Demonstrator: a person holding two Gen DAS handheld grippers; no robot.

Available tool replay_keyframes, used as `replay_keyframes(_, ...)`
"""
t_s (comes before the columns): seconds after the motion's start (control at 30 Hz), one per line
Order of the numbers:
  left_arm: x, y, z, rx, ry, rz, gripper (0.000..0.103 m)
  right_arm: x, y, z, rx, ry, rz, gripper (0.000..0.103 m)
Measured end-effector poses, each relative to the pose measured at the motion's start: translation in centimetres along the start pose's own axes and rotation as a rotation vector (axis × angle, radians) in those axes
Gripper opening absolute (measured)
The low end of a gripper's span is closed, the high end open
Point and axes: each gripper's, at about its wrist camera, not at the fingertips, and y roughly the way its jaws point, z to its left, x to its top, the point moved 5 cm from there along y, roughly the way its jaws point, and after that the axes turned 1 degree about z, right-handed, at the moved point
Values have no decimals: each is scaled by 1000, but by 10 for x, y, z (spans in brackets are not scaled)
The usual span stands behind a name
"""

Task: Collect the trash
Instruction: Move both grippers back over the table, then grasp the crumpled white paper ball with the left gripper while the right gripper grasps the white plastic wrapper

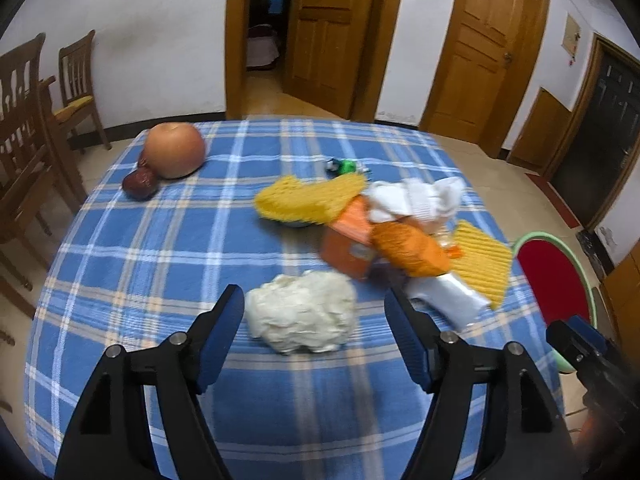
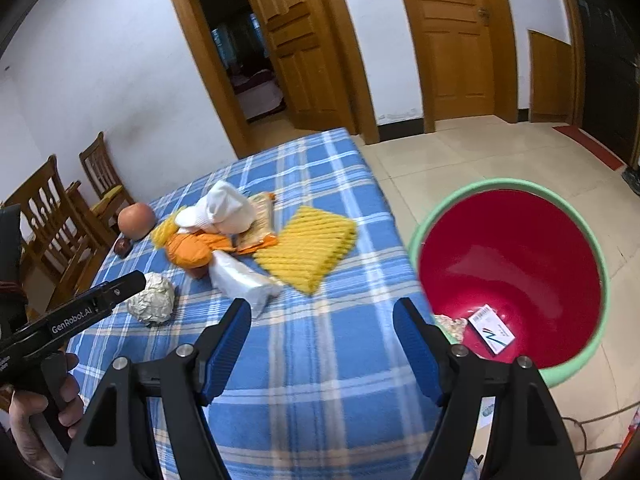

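A table under a blue plaid cloth (image 1: pixel 160 240) fills both views. Just off its right edge stands a red bin with a green rim (image 2: pixel 512 264); only the right wrist view looks inside, where a white card (image 2: pixel 491 329) and some scraps lie at the bottom. Mid-table is a heap of trash: yellow ridged sheets (image 2: pixel 308 248), orange wrappers (image 1: pixel 412 250), white cloth (image 2: pixel 220 208) and a clear plastic bag (image 2: pixel 244 280). Nearer lies a crumpled white paper wad (image 1: pixel 302 312). Only the left wrist view shows it between the left gripper (image 1: pixel 314 308) fingers, spread wide and not touching it. The right gripper (image 2: pixel 322 316) is also wide and empty, over bare cloth. At the far left sit an apple (image 1: pixel 174 150) and a red date (image 1: pixel 140 185).
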Motion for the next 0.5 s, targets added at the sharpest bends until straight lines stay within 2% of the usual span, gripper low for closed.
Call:
replay_keyframes(0.2,-5,13,11,14,-24,33,72,6,19,25,28,-71,27,76)
replay_keyframes(0.5,-6,26,7,-23,-20,48,73,7,50,49,66,-137,87,76)
